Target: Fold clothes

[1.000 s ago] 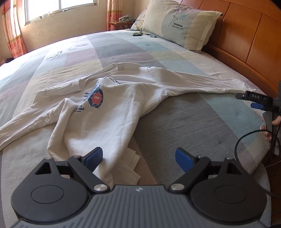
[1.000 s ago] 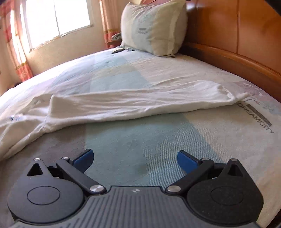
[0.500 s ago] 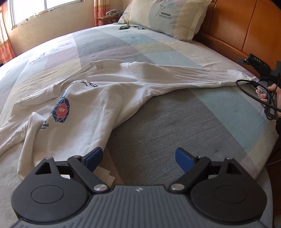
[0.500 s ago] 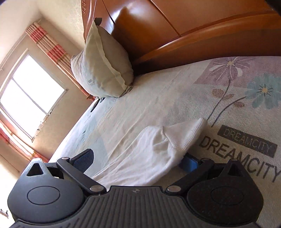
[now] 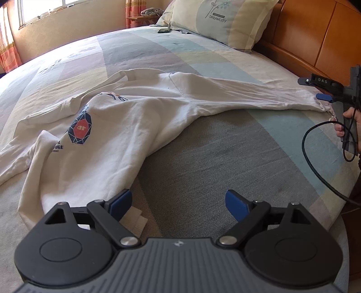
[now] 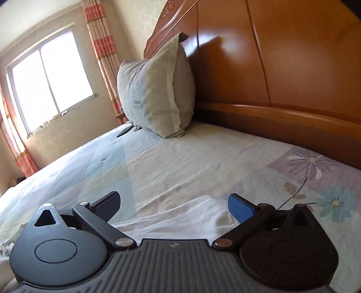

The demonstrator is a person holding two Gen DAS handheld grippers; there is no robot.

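Observation:
A white sweatshirt (image 5: 117, 135) with a blue and red emblem lies spread and rumpled on the bed. Its right sleeve (image 5: 259, 94) stretches out to the bed's right side. My left gripper (image 5: 178, 202) is open and empty, just above the bedspread beside the shirt's lower hem. My right gripper (image 6: 173, 205) is open, with the sleeve's cuff (image 6: 191, 216) lying between its fingers; it also shows in the left wrist view (image 5: 325, 98) at the cuff's end.
The bed has a patchwork bedspread (image 5: 225, 157). A pillow (image 5: 223, 20) leans on the wooden headboard (image 6: 293, 67). A dark phone (image 5: 164, 30) lies near the pillow. A black cable (image 5: 315, 162) hangs at the bed's right edge. A window (image 6: 52, 83) lies beyond.
My right gripper has levelled out over the sleeve cuff, which now lies further back between its open fingers. My left gripper shifted slightly; the sweatshirt lies as before.

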